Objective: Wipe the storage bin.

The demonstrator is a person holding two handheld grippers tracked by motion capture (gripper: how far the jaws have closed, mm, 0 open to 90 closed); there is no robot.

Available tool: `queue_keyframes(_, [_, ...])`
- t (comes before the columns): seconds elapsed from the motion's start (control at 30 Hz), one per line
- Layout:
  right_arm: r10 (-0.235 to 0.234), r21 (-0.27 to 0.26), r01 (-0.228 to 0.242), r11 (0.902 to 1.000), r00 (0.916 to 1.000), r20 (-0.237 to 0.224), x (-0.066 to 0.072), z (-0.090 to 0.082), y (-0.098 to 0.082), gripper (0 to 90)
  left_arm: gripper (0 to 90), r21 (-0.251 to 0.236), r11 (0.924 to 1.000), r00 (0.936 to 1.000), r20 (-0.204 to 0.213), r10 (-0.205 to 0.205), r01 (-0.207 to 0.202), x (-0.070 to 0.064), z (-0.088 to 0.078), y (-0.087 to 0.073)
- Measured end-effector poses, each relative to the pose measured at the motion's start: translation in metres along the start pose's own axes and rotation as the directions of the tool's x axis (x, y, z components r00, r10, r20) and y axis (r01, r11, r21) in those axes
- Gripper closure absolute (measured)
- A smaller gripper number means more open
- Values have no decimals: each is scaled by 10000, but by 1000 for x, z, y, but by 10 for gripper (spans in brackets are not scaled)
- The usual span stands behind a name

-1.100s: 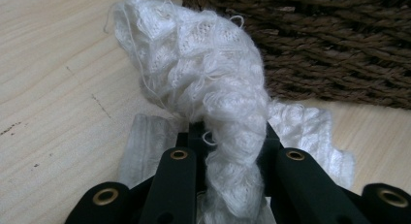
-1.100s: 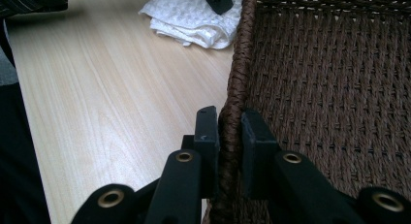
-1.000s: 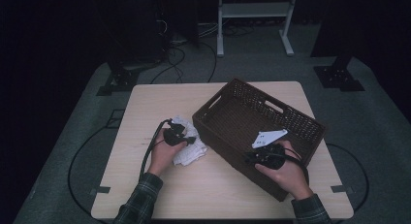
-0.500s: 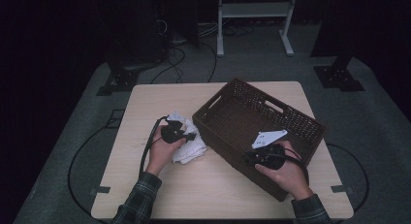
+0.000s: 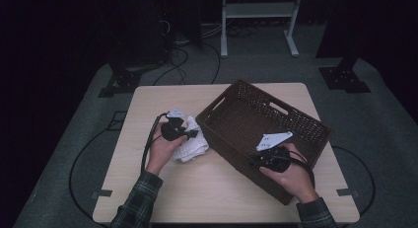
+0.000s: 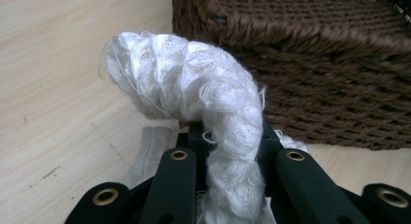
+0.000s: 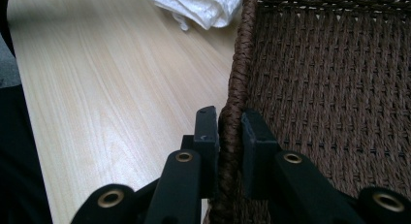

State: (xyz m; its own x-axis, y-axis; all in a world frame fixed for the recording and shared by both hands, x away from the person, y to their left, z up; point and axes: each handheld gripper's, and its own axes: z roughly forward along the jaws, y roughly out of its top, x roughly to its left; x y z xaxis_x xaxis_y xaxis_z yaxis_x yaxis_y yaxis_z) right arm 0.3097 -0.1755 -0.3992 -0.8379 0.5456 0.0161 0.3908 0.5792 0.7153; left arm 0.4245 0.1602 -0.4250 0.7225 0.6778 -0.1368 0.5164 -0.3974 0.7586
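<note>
A brown woven basket (image 5: 296, 124) stands slanted on the right half of the wooden table (image 5: 148, 104). My right gripper (image 5: 252, 161) is shut on its near rim (image 7: 237, 83), one jaw inside and one outside the wall. A white knitted cloth (image 5: 193, 145) lies bunched beside the basket's left corner. My left gripper (image 5: 194, 134) is shut on a fold of that cloth (image 6: 213, 103), which arches up out of the jaws, with the basket wall (image 6: 339, 88) just behind it. In the right gripper view the cloth (image 7: 198, 6) sits far up the table beside the rim.
Cables trail from both grippers over the table. Bare tabletop lies left of and in front of the cloth (image 5: 217, 188). Beyond the table are a white frame (image 5: 256, 11) and dark stand feet (image 5: 345, 80) on grey floor.
The left gripper has risen with the cloth pinched in it, lifting part of the cloth off the table. The right gripper has stayed on the basket rim.
</note>
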Motion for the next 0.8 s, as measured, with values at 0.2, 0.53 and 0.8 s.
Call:
queue_keyframes(0.2, [14,-17,-14,10000,10000,-27,0,0,0,782,760,-340,9994,10000,89,-31,34,0,-6,2])
queue_keyframes(0.53, [18,-28,-18,10000,10000,-40,-1,1,0,781,759,-803,9968,9996,293,46,-22,-6,-17,7])
queue_keyframes(0.8, [35,-38,-36,10000,10000,-44,-1,1,0,780,759,-695,9975,9994,313,127,-105,-8,-14,6])
